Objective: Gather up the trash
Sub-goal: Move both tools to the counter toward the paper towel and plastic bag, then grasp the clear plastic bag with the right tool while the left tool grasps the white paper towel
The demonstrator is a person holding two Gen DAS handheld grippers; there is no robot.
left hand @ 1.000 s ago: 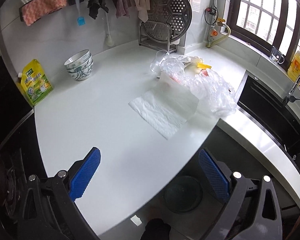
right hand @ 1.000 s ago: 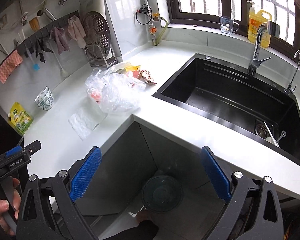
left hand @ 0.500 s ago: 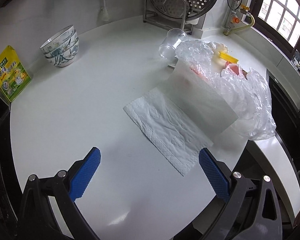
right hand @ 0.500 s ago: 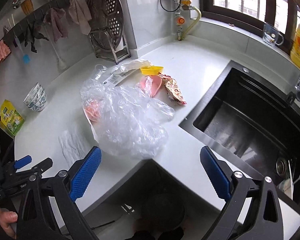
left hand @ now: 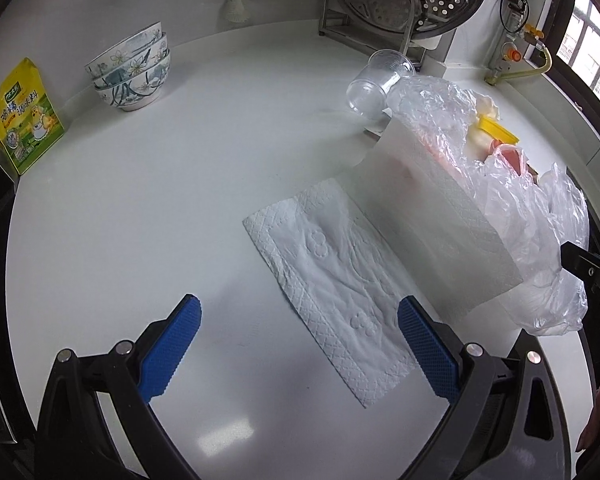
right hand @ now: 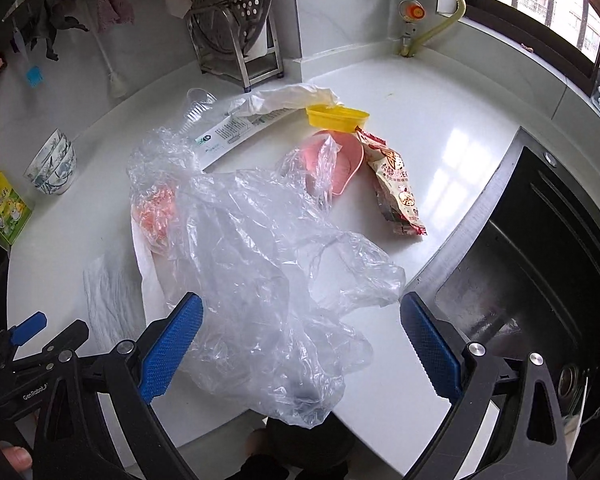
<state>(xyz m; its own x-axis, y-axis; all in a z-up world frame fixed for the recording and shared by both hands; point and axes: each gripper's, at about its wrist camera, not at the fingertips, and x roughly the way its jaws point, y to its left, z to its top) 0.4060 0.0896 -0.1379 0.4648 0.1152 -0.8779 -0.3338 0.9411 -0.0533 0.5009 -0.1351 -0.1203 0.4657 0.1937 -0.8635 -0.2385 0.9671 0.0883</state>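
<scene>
White surface [left hand: 140, 200] runs round the corner to a black sink [right hand: 540, 260] on your right. Clear plastic bag [right hand: 268, 264] is the biggest trash item: crumpled, spilling over the surface's front edge, between your right tool's [right hand: 300, 344] wide-apart pads. Paper towel [left hand: 340, 276] lies flat beside it, far end propped up on the bag; your left tool [left hand: 298, 344] hovers over its near end, pads spread apart, empty. Behind the bag: red-and-white snack wrapper [right hand: 396, 192], pink dish [right hand: 340, 164], yellow tub [right hand: 336, 118], tipped clear cup [left hand: 374, 86]. Stacked bowls [left hand: 132, 74] and green-yellow pouch [left hand: 24, 120] stand well apart, far left.
</scene>
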